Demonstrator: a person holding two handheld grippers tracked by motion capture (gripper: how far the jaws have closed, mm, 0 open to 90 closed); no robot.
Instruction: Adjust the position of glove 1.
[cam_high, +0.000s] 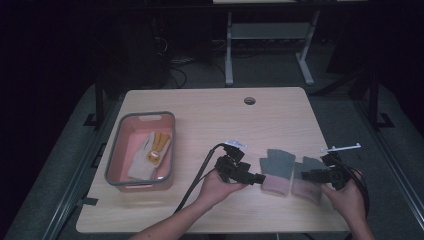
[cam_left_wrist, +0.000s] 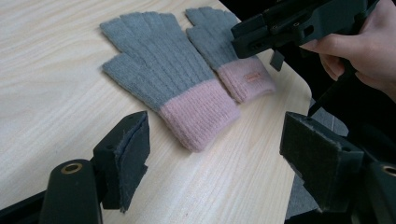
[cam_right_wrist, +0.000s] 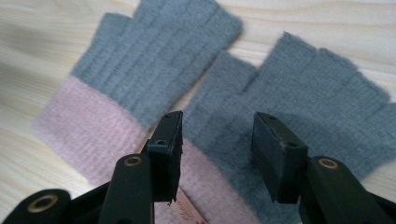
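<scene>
I am holding the left tool (cam_high: 252, 177) with its jaws standing apart and nothing between them, just beside the pink cuff of the left fingerless glove (cam_high: 276, 171). This grey glove is lying flat on the tabletop (cam_high: 210, 115), well to the right of the pink bin (cam_high: 114, 165), which is holding a cream and yellow glove (cam_high: 150, 155). The right fingerless glove (cam_high: 306, 177) is lying beside the left one, their edges touching. I am hovering the right tool (cam_high: 306, 175) over the right glove where grey meets pink, jaws apart, not pressing the knit. In the left gripper view, my right hand (cam_left_wrist: 359, 46) is carrying that tool above the right glove's cuff.
</scene>
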